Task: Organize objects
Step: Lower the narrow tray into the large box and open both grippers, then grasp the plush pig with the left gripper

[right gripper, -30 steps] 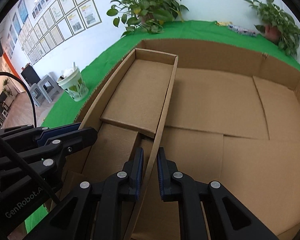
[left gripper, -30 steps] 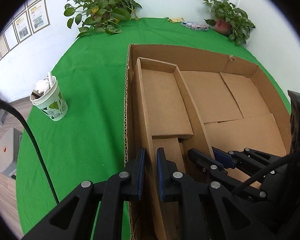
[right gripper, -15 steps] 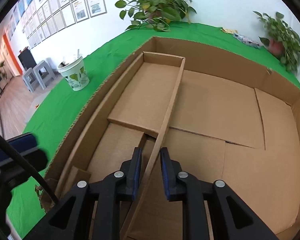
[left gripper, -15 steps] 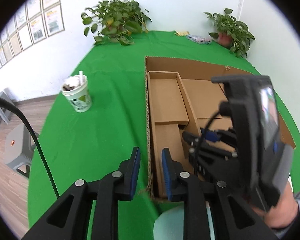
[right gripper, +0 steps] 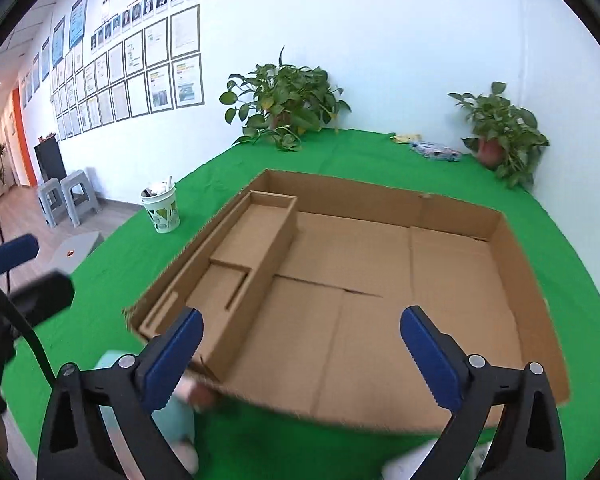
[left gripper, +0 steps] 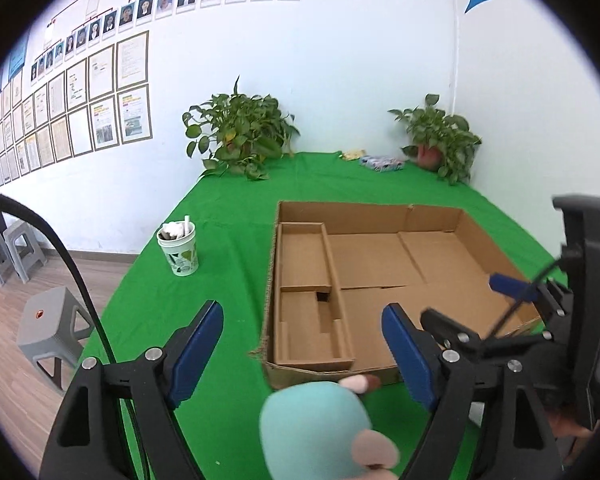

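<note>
The green table (left gripper: 228, 240) carries the cardboard tray (right gripper: 452, 216) ahead of and below both tools, long axis running left to right. The narrow inner box (right gripper: 256, 240) lies along its left side, long axis pointing away from me, nearer my left gripper (left gripper: 302, 344). My right gripper (right gripper: 300, 352) has just been opening, as has the left; both now stand wide and empty, whereas earlier each clamped an inner box wall.

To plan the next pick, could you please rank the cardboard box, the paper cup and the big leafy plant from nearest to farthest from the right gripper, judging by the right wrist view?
From the right gripper:
1. Cardboard box, directly ahead beneath the jaws.
2. Paper cup, left on the green cloth.
3. Big leafy plant, by the back wall.
</note>
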